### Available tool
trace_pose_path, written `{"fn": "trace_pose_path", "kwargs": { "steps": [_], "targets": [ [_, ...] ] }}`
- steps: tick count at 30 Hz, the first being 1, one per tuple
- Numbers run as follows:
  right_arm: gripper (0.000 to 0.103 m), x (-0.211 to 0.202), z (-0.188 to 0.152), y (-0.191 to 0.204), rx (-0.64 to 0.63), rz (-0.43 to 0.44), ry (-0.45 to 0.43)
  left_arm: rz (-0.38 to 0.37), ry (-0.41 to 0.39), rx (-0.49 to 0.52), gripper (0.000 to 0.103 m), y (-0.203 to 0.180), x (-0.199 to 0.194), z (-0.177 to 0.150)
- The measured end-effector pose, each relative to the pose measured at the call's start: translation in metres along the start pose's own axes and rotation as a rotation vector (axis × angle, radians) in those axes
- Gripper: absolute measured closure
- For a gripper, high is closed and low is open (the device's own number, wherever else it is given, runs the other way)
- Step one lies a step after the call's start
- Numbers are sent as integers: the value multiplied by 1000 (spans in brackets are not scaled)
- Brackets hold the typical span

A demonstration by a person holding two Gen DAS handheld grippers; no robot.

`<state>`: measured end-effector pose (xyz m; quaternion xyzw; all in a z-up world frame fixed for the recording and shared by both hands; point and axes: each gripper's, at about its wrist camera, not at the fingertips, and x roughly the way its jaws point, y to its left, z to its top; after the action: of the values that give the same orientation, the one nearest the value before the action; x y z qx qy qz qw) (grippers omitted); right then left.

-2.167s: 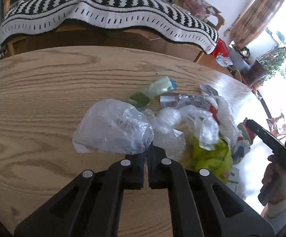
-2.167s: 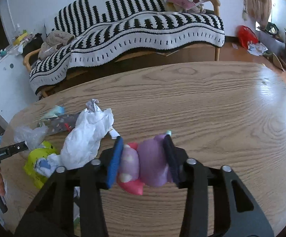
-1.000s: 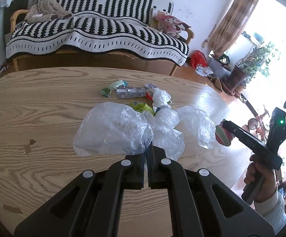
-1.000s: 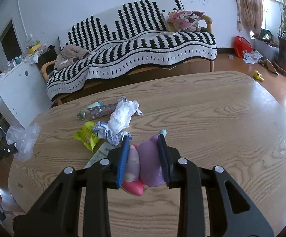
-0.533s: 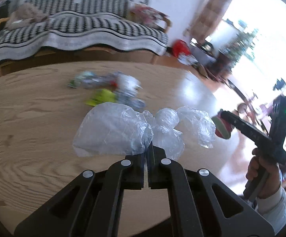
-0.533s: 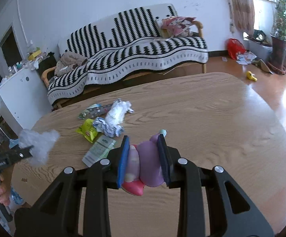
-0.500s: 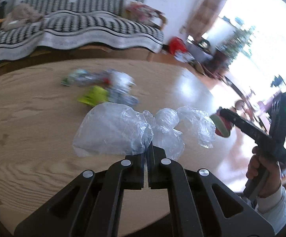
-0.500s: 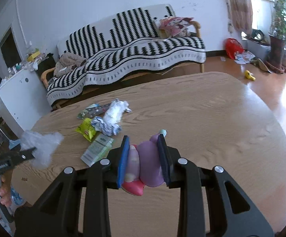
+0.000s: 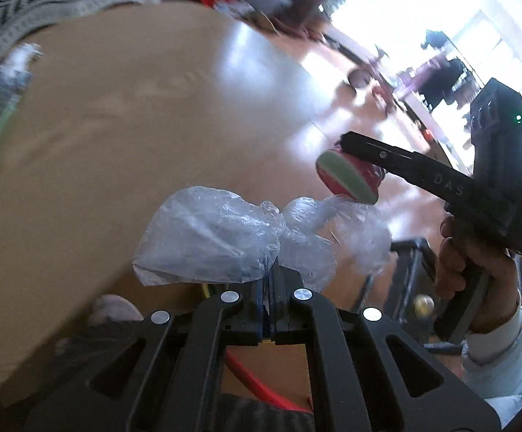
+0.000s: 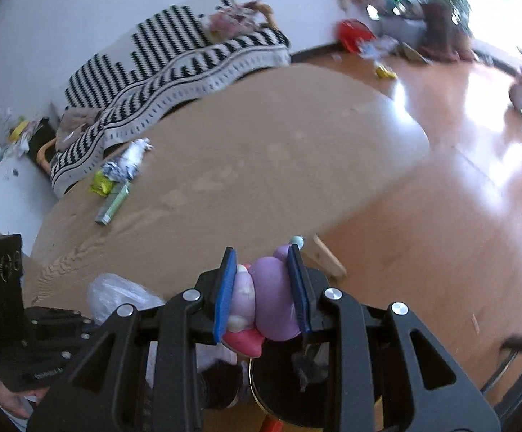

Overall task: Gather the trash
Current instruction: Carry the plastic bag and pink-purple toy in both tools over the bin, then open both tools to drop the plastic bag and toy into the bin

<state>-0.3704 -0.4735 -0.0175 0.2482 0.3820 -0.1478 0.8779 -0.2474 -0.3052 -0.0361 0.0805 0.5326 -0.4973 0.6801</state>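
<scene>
Two handheld grippers are lifted off a wooden table, each carrying one piece of trash. The left gripper has its fingers pressed together, pinching a crumpled clear plastic bag by its edge. The right gripper clamps a squashed purple and pink wrapper between its blue pads; from the left camera that wrapper hangs just above the bag. Below the right gripper sits what looks like a dark round bin, though blur makes this uncertain. To drop the load well, each gripper should probably be centred over the opening before its fingers spread, the light bag lowered close so it does not drift aside. One small pile of leftover trash lies at the table's far edge; at least four pieces show there, the exact count unclear.
</scene>
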Motion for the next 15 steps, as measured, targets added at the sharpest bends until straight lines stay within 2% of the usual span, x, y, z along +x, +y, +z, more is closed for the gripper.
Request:
{"fn": "trace_pose_path", "kwargs": {
  "steps": [5, 6, 7, 8, 9, 10, 11, 12, 15],
  "targets": [
    [74, -7, -14, -12, 27, -3, 7, -18, 30, 36, 102, -15, 14, -3],
    [73, -6, -13, -10, 27, -1, 15, -5, 29, 53, 101, -19, 15, -3],
    [68, -5, -13, -9, 28, 4, 28, 20, 25, 68, 99, -23, 16, -4],
    [63, -6, -15, -12, 32, 7, 38, 40, 30, 77, 78, -25, 18, -5],
    [51, -8, -15, -14, 32, 4, 37, 43, 35, 80, 54, -26, 19, -5],
    [25, -12, -16, -15, 31, -14, 26, 49, 22, 81, 6, -28, 17, -6],
    [12, -15, -16, -17, 33, -26, 14, 59, -34, 94, 7, -29, 9, -9],
    [6, -18, -15, -20, 40, -44, -3, 72, -47, 108, 7, -28, 3, -6],
    [6, -25, -13, -28, 65, -104, -47, 132, -91, 104, 7, -16, -15, -1]
  ]
}}
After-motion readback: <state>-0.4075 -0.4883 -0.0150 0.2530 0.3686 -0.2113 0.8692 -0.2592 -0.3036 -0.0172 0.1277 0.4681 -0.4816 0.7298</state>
